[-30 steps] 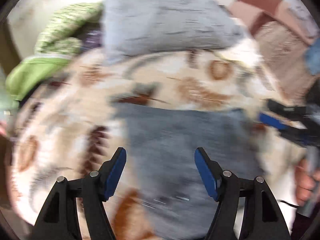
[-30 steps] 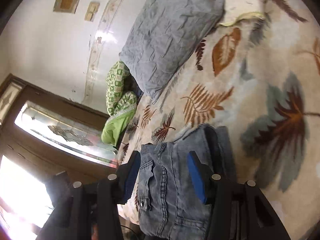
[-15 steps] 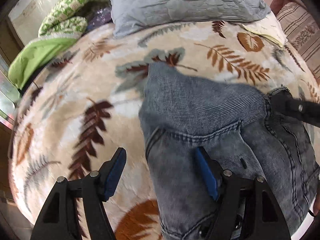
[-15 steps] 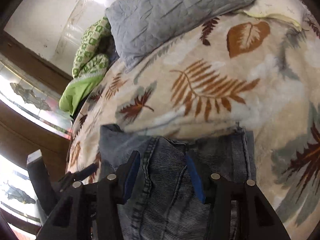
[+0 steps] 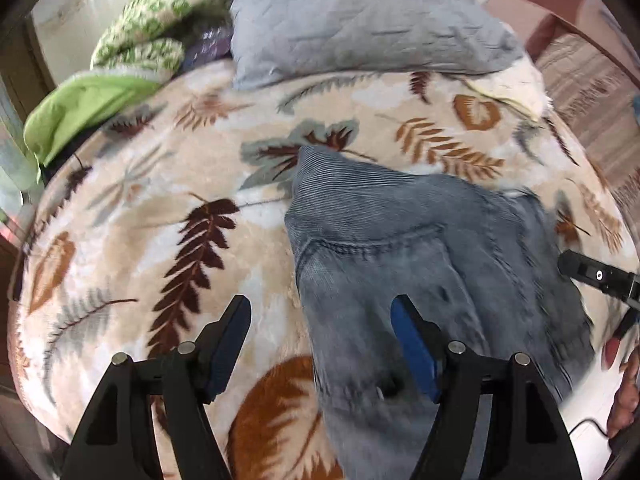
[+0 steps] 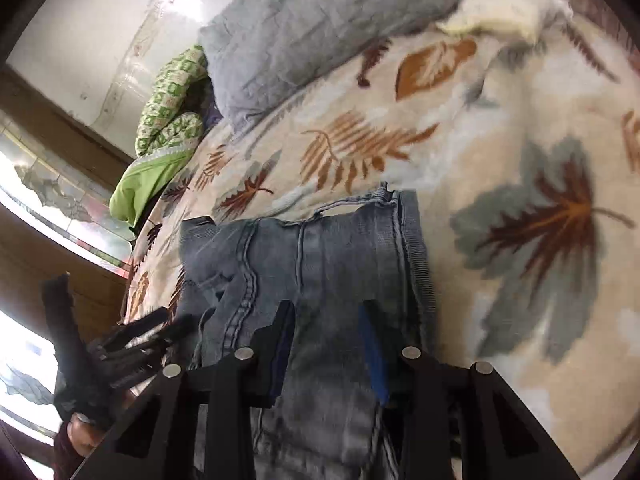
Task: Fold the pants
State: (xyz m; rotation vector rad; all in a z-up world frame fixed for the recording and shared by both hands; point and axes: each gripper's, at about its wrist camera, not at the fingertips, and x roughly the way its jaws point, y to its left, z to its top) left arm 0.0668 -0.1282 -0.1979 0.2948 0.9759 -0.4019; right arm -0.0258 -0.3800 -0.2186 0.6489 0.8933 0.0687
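Two grippers (image 5: 320, 340) (closing) (image 6: 326, 340), one jeans (image 5: 400, 248).

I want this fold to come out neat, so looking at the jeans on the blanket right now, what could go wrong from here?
The left gripper is open with only one pad over the jeans; closing here may catch just the edge or the leaf blanket too. The right gripper has just been closing with denim between its pads; it may pinch only the top layer, so the fold could slide apart.

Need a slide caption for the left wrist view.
Open left gripper over the edge of folded jeans on a leaf-print blanket.
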